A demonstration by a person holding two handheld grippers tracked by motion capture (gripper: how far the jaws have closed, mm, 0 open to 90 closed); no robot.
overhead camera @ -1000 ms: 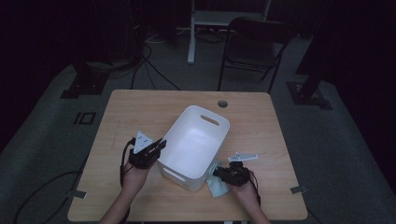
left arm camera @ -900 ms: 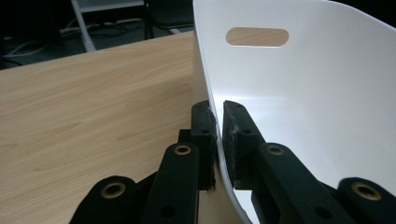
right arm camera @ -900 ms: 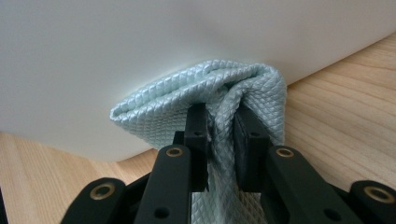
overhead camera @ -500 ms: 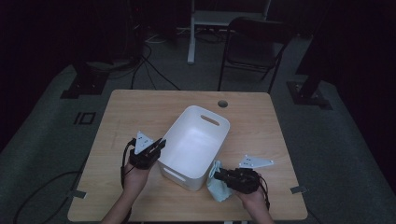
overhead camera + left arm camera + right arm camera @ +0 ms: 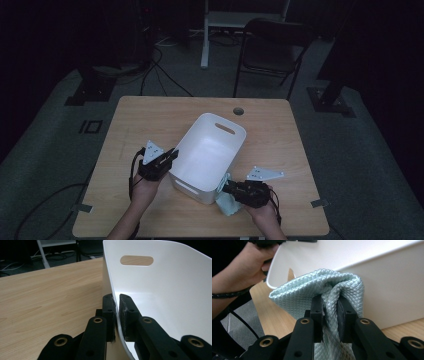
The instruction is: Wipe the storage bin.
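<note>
The right tongs (image 5: 226, 189) have come up off the counter (image 5: 150, 115) over the last second and swung in toward the white bin (image 5: 212, 150), carrying the pale green cloth (image 5: 229, 202) with them. A moment ago that cloth lay bunched on the wood under the hand; now it hangs from the tongs just beside the bin's near corner, at about five o'clock of the bin. In the right gripper view the two black pads pinch a gathered fold of the quilted cloth (image 5: 322, 290), the rest draping below, with the bin's outer wall right behind it. My reading is that the cloth is picked up and the drop into the bin comes next, but it is not yet over the rim.

The left tongs (image 5: 170, 156) have not budged: they are clamped on the bin's rim at its nine o'clock side. The left gripper view shows the thin white wall (image 5: 117, 320) squeezed between the pads, so the bin is steadied.

What stands in the way is the bin's wall itself; the cloth has to clear the rim first. The bin looks empty inside. Beyond the counter, at twelve o'clock, stand a folding chair (image 5: 272, 47) and loose cables (image 5: 165, 75) on the floor, well clear of the work.
</note>
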